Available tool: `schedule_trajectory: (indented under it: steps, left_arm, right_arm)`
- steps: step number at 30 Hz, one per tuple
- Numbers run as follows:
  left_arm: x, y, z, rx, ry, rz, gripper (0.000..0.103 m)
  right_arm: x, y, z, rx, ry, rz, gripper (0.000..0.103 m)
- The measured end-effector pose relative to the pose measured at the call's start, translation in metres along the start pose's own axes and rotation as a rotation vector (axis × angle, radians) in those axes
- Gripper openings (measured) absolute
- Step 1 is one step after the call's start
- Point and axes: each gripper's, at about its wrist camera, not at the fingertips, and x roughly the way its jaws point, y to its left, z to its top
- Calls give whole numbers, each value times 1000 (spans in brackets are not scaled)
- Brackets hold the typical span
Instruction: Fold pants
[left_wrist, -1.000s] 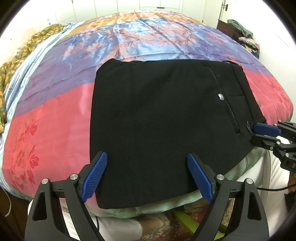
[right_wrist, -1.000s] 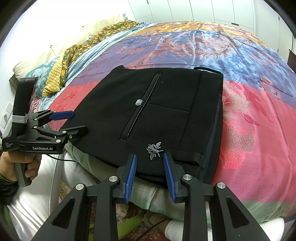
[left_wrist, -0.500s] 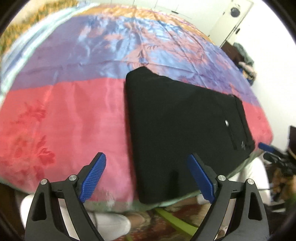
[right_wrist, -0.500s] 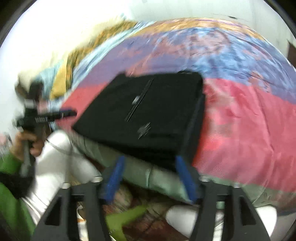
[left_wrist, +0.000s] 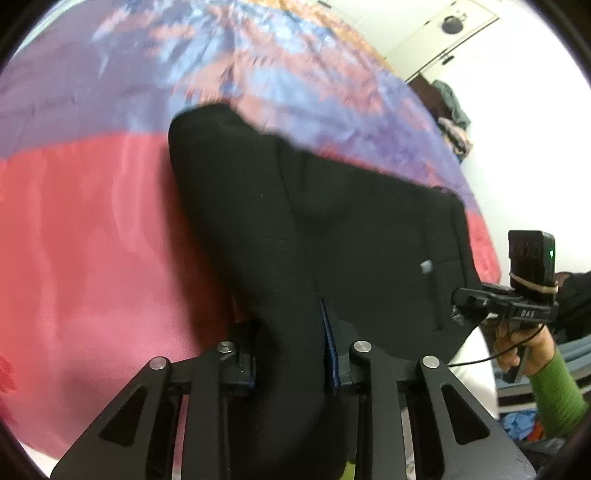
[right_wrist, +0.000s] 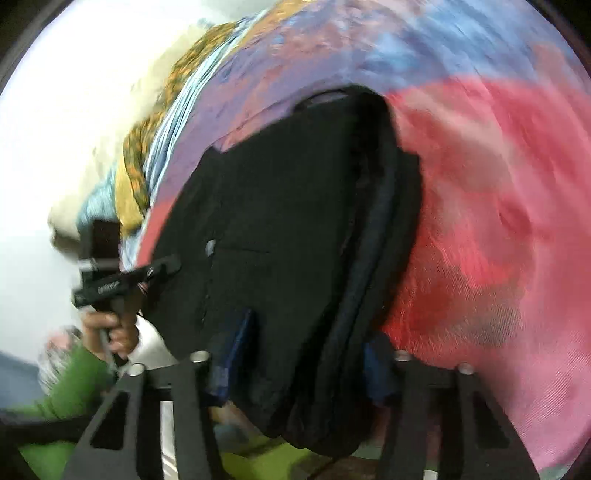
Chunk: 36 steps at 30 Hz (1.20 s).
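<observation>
The folded black pants (left_wrist: 332, 229) lie on the pink and purple bedspread (left_wrist: 81, 236). My left gripper (left_wrist: 291, 354) is shut on their near left edge, the cloth bunched between the jaws. In the right wrist view my right gripper (right_wrist: 303, 354) is shut on the thick waistband end of the pants (right_wrist: 295, 206); one blue pad (right_wrist: 236, 347) shows beside the cloth. Each gripper shows in the other's view, the right one (left_wrist: 461, 299) at the pants' right edge and the left one (right_wrist: 162, 269) at their left edge.
The bed's near edge runs under both grippers. A patterned yellow blanket and pillows (right_wrist: 147, 147) lie at the bed's far left. A dark cabinet with piled clothes (left_wrist: 450, 110) stands by the white wall at the right. My green-sleeved arm (left_wrist: 554, 387) holds the right gripper.
Both grippers were open at the pants' near edge; now each has moved in and closed on the cloth. The left one shifted left to the left edge, the right one to the waistband end.
</observation>
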Motion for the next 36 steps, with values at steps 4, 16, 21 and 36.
schedule_trajectory:
  steps: [4,16,21,36]
  left_arm:
    - [-41,-30,39,83,-105,7,24]
    - [-26,-5,94,151,-269,428,68]
    - [-42,-13,15,230,-307,574,84]
    - [-91,-101,-37,98,-293,607,101]
  right_arm:
    - [-25,39,35,-104,-70,48,34]
    - [-32,-9,156,-120,-223,-302,52]
    - [-67,-19,88,-137,-265,-507,92]
    - [-56,134,-56,-157,-314,-547,103]
